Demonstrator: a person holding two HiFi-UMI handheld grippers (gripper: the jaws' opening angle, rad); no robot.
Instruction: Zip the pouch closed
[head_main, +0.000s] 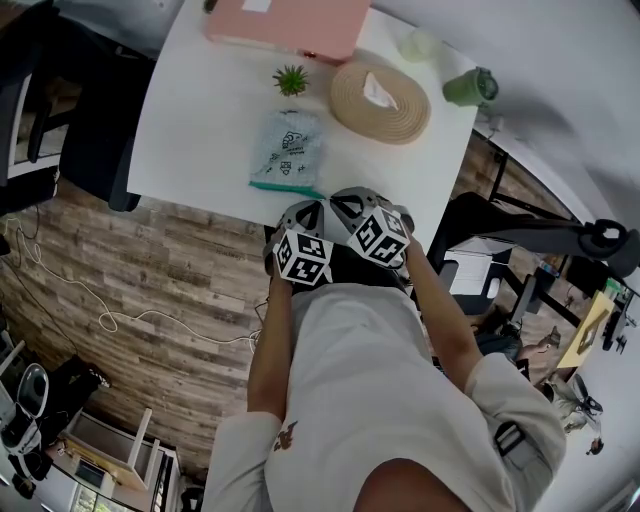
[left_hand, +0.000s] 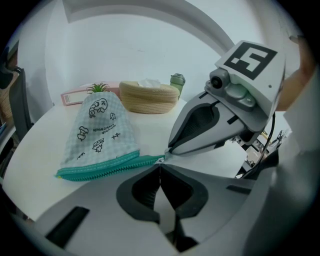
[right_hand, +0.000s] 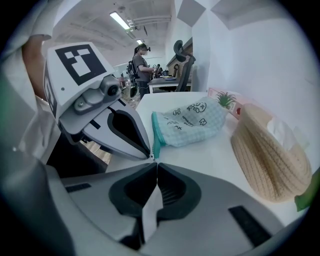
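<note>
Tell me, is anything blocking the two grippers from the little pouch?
Nothing visible is. The pouch lies on the white table, with the end of its teal zipper right at the tips of the left gripper and right gripper, both shut. The small plant and woven tissue holder sit beyond the pouch.

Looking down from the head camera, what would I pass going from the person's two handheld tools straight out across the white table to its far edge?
left gripper and right gripper, side by side at the near edge → checked pouch → small potted plant → pink box
</note>
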